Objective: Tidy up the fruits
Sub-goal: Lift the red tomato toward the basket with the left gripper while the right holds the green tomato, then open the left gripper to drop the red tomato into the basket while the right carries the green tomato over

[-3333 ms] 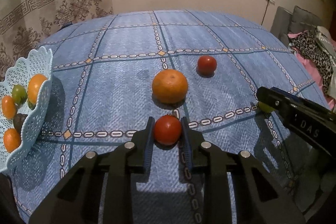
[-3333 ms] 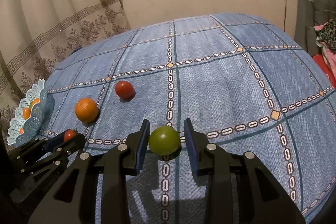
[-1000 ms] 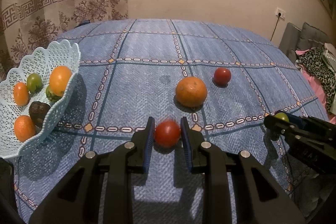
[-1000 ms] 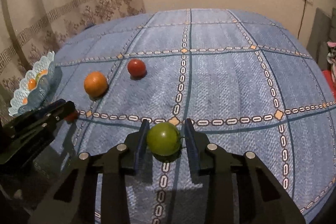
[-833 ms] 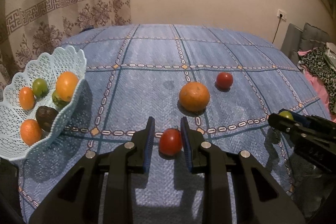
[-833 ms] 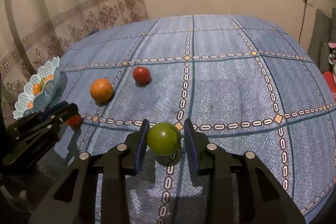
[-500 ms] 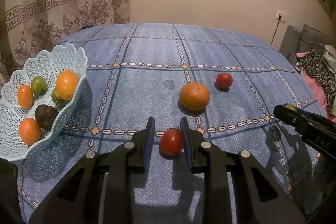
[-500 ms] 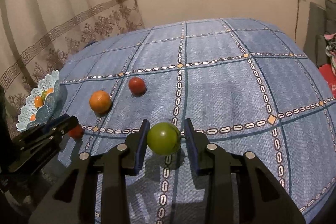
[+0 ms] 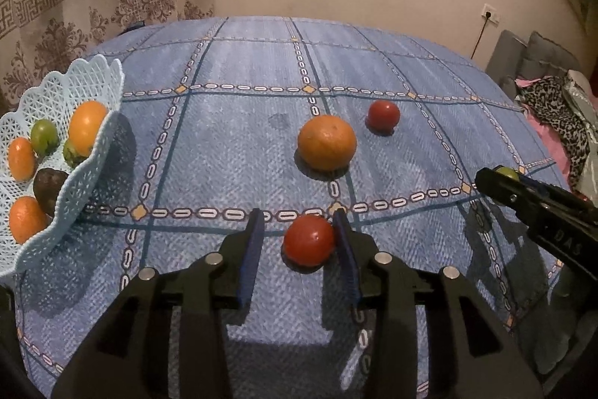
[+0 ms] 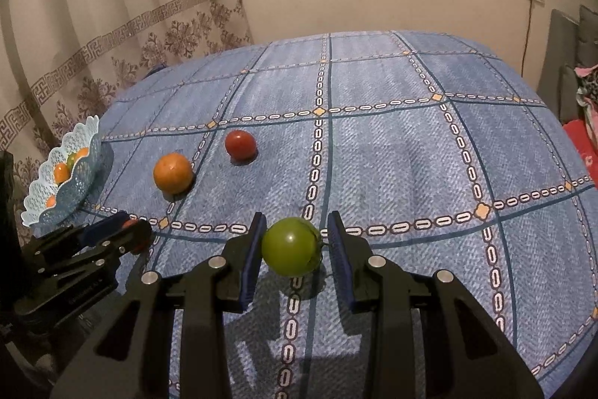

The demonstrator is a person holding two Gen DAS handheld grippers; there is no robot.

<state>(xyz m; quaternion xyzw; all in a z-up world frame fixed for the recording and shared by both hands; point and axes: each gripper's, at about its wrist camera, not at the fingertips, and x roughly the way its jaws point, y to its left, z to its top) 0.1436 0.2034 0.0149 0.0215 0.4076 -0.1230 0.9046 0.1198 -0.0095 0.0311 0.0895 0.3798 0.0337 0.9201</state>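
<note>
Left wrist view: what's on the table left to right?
Basket of fruit → red tomato between the left hand-held gripper fingers → orange → far red tomato → right hand-held gripper with a green fruit.

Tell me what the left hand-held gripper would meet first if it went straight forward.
The red tomato between its fingers; the left hand-held gripper looks open around it. Beyond that, probably the orange.

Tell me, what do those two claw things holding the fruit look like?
Each hand-held gripper, left and right, is matte black plastic with two angular arms, round silver bolt heads, and flat blue ribbed pads on the fingers. White lettering marks their sides. No cables or sleeves show.
</note>
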